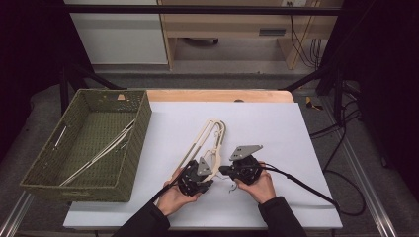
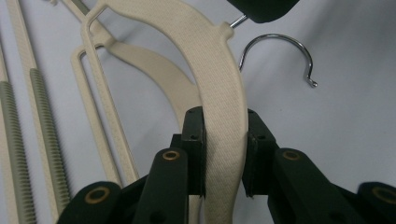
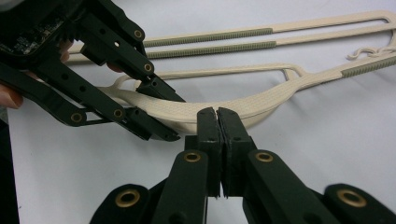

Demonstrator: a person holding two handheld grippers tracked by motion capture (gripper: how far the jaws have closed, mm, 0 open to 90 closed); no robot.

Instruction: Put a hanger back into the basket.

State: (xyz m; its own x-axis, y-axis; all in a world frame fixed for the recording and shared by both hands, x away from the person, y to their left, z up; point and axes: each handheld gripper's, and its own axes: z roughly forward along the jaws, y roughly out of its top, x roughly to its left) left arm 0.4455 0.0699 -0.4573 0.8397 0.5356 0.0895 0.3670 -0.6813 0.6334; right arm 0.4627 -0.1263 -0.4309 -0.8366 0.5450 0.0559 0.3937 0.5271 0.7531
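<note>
A woven green basket [image 1: 131,143] stands at the desk's [image 1: 276,128] left edge, holding pale hangers [image 1: 101,153] that lie slantwise along its floor. On the white desk top, near the front edge and about midway across, a cream hanger [image 2: 212,60] lies just beside the grippers, with another cream hanger [image 1: 205,133] under it reaching toward the far edge. The left gripper [image 2: 223,154] has its fingers [image 2: 194,140] pressed on the flat curved shoulder of the top hanger. The right gripper [image 3: 217,140] has its fingers [image 3: 208,135] fully closed at the hanger's neck; the chrome hook [image 2: 280,51] curls on the desk close by.
</note>
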